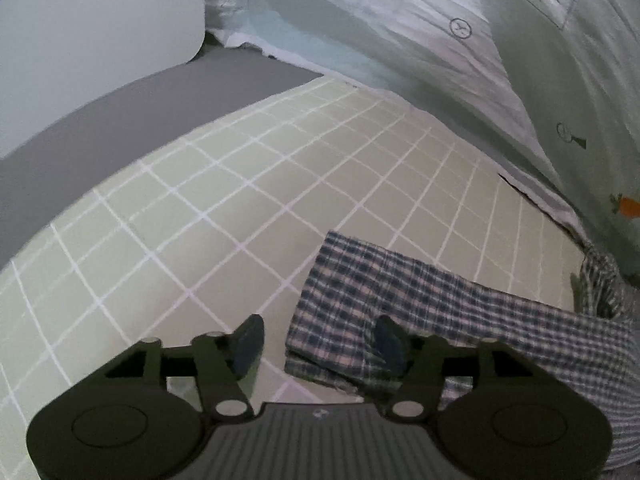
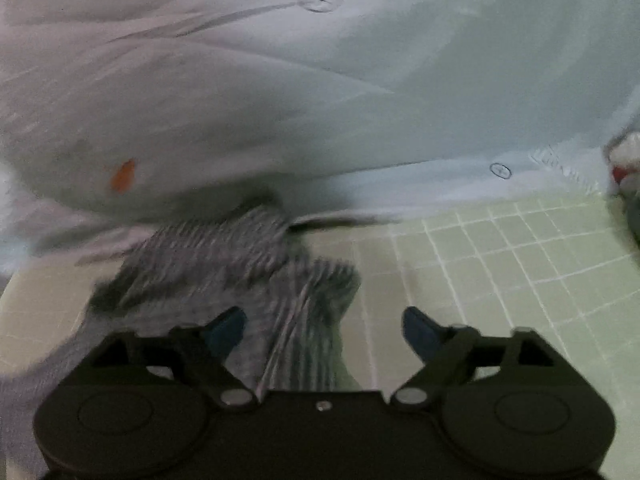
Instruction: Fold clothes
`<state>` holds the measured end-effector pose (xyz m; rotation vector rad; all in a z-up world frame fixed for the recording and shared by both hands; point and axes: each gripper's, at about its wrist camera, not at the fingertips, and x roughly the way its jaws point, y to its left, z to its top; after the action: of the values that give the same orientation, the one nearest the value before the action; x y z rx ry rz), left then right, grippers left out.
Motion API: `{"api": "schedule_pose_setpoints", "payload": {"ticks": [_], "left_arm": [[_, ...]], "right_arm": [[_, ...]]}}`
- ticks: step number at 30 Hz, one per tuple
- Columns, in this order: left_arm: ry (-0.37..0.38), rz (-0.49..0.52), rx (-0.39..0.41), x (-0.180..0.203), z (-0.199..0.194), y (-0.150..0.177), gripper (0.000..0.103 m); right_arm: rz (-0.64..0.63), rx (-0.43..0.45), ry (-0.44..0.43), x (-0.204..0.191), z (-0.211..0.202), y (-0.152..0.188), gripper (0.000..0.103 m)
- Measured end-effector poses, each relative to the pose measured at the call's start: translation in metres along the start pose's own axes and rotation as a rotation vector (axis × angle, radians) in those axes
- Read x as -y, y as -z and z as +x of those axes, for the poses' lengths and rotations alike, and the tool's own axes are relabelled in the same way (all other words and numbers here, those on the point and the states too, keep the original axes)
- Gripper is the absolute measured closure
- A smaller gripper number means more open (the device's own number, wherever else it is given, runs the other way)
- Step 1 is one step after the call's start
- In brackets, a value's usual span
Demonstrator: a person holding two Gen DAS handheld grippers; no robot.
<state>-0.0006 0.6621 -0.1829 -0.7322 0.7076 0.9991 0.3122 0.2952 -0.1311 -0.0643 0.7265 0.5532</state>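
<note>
I am looking down at a bed covered by a pale green sheet (image 1: 248,184) with a white grid of lines. A rumpled pale quilt (image 1: 400,32), printed with small line drawings and an orange carrot motif, is heaped along the far side of the bed. Past the sheet's far left corner I see a strip of grey mattress (image 1: 120,112) and a white panel (image 1: 100,28) standing behind it.

The task's thing is a plaid garment (image 1: 420,304), dark blue and white checks, lying on the sheet toward the right side of my left view, with its near left corner folded into a neat edge. Its far end runs up to the foot of the quilt.

My left hand-held gripper (image 1: 318,340) is released, jaws spread wide. Its right finger sits over the plaid cloth and its left finger is over bare sheet, so the garment's left edge lies between them. Nothing is pinched.

My right hand-held gripper (image 2: 324,328) is also released, jaws wide apart. In that view the plaid garment (image 2: 224,256) is badly blurred; it lies bunched between the gripper and the quilt (image 2: 200,100), with a fold reaching down between the fingers. I cannot tell whether either finger touches it. The green sheet (image 2: 520,264) stretches off to the right.
</note>
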Motion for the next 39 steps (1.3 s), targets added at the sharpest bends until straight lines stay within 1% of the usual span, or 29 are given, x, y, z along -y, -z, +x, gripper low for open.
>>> {"api": "schedule_pose_setpoints", "payload": {"ticks": [1,3,4,5,6,8,9,10,12,14,17,18,19,21,22,23,24,25,28,29,31,33,35,37,39], "left_arm": [[0.002,0.002,0.002,0.001,0.000,0.001,0.039],[0.016,0.018,0.003,0.004,0.000,0.002,0.043],[0.027,0.022,0.001,0.005,0.000,0.002,0.066],[0.046,0.018,-0.008,0.006,0.000,0.001,0.085],[0.069,0.009,-0.015,0.007,-0.002,0.000,0.085],[0.104,0.017,0.004,0.015,-0.011,-0.001,0.087],[0.128,0.041,0.022,0.023,-0.018,-0.001,0.088],[0.159,0.063,0.035,0.033,-0.027,-0.001,0.091],[0.231,0.106,0.056,0.054,-0.043,0.002,0.091],[0.362,0.164,0.045,0.081,-0.060,0.014,0.092],[0.562,0.301,-0.005,0.123,-0.082,0.046,0.091],[0.608,0.351,-0.034,0.137,-0.087,0.062,0.089],[0.630,0.393,-0.062,0.149,-0.089,0.077,0.086],[0.618,0.462,-0.125,0.166,-0.089,0.106,0.071],[0.599,0.483,-0.155,0.172,-0.088,0.118,0.053],[0.571,0.490,-0.180,0.173,-0.088,0.126,0.030],[0.542,0.491,-0.204,0.174,-0.087,0.132,0.020],[0.510,0.493,-0.223,0.173,-0.087,0.137,0.013],[0.400,0.505,-0.229,0.166,-0.090,0.145,0.012],[0.351,0.507,-0.226,0.161,-0.089,0.147,0.009],[0.246,0.506,-0.223,0.153,-0.085,0.149,0.009],[0.171,0.503,-0.233,0.147,-0.077,0.151,0.009],[0.125,0.489,-0.256,0.140,-0.070,0.150,0.009],[0.106,0.473,-0.277,0.133,-0.064,0.149,0.009],[0.096,0.465,-0.295,0.128,-0.059,0.148,0.008]], "right_arm": [[-0.026,-0.016,0.008,-0.001,-0.009,0.011,0.003],[-0.078,-0.049,0.024,-0.004,-0.028,0.032,0.003],[-0.084,-0.067,0.031,-0.004,-0.035,0.042,0.003],[-0.067,-0.087,0.039,-0.001,-0.042,0.052,0.003],[-0.050,-0.106,0.046,0.002,-0.048,0.063,0.003],[0.002,-0.141,0.045,0.009,-0.058,0.082,0.003],[0.022,-0.155,0.040,0.012,-0.063,0.090,0.003],[0.032,-0.167,0.039,0.013,-0.067,0.096,0.003],[0.032,-0.184,0.047,0.015,-0.074,0.106,0.003],[0.051,-0.184,0.050,0.020,-0.081,0.112,0.004],[0.099,-0.161,0.046,0.028,-0.091,0.111,0.004],[0.112,-0.150,0.044,0.030,-0.094,0.110,0.003],[0.125,-0.140,0.043,0.033,-0.097,0.109,0.003],[0.150,-0.118,0.039,0.038,-0.104,0.106,0.003],[0.158,-0.109,0.040,0.039,-0.107,0.105,0.003],[0.155,-0.101,0.044,0.039,-0.110,0.104,0.002],[0.146,-0.090,0.045,0.037,-0.112,0.103,0.002],[0.131,-0.079,0.045,0.035,-0.114,0.103,0.000],[0.070,-0.044,0.025,0.024,-0.119,0.103,0.000],[0.058,-0.043,0.004,0.019,-0.119,0.103,0.000],[0.050,-0.051,-0.047,0.009,-0.115,0.102,0.000],[0.038,-0.046,-0.101,-0.006,-0.109,0.100,0.000],[0.002,-0.036,-0.156,-0.025,-0.103,0.098,0.000],[-0.060,-0.037,-0.231,-0.045,-0.096,0.094,0.000],[-0.116,-0.044,-0.284,-0.063,-0.089,0.091,0.000]]}}
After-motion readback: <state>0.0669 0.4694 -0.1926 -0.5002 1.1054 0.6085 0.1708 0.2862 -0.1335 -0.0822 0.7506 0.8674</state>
